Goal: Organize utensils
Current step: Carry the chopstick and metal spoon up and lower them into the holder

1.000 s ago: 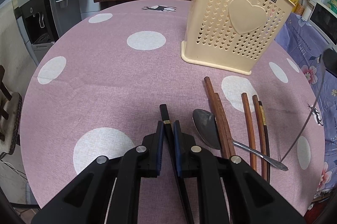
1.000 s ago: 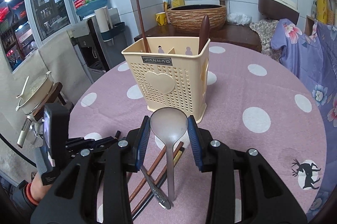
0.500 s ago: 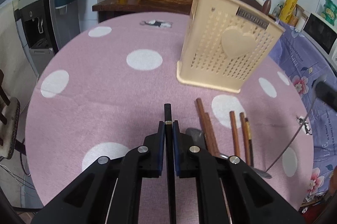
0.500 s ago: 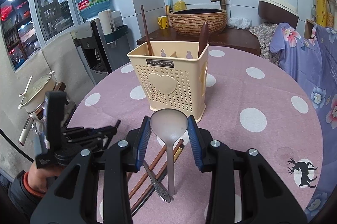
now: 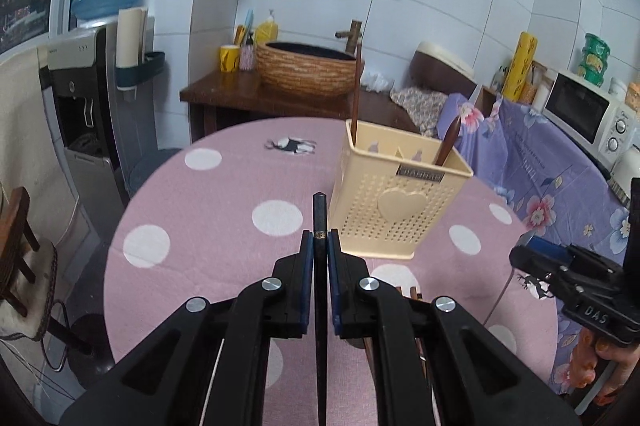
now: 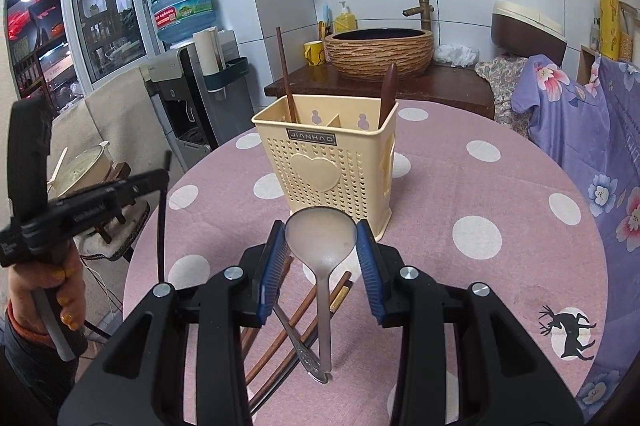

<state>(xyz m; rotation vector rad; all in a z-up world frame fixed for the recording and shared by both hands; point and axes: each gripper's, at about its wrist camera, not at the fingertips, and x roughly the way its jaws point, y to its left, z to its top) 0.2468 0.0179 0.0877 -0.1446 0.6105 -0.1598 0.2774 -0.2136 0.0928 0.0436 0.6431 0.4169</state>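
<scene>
A cream perforated utensil holder [image 5: 396, 201] [image 6: 332, 161] stands on the pink polka-dot table, with a brown chopstick [image 6: 286, 77] and a wooden spoon [image 6: 387, 91] standing in it. My left gripper [image 5: 319, 238] is shut on a black chopstick [image 5: 319, 214], lifted above the table, left of the holder. It also shows in the right wrist view [image 6: 162, 222]. My right gripper [image 6: 321, 238] is shut on a metal spoon [image 6: 322, 246], bowl up, in front of the holder. Brown chopsticks [image 6: 304, 310] and another metal spoon [image 6: 300, 346] lie on the table below it.
The round table [image 6: 500, 193] has a purple floral cover [image 6: 600, 129] at its right. A wooden counter with a woven basin [image 6: 378, 51] stands behind. A water dispenser [image 6: 192, 93] and a stool with a pot [image 6: 86, 169] stand to the left.
My left gripper has closed on the black chopstick and lifted it well up off the table. My right gripper has also risen a little with the spoon.
</scene>
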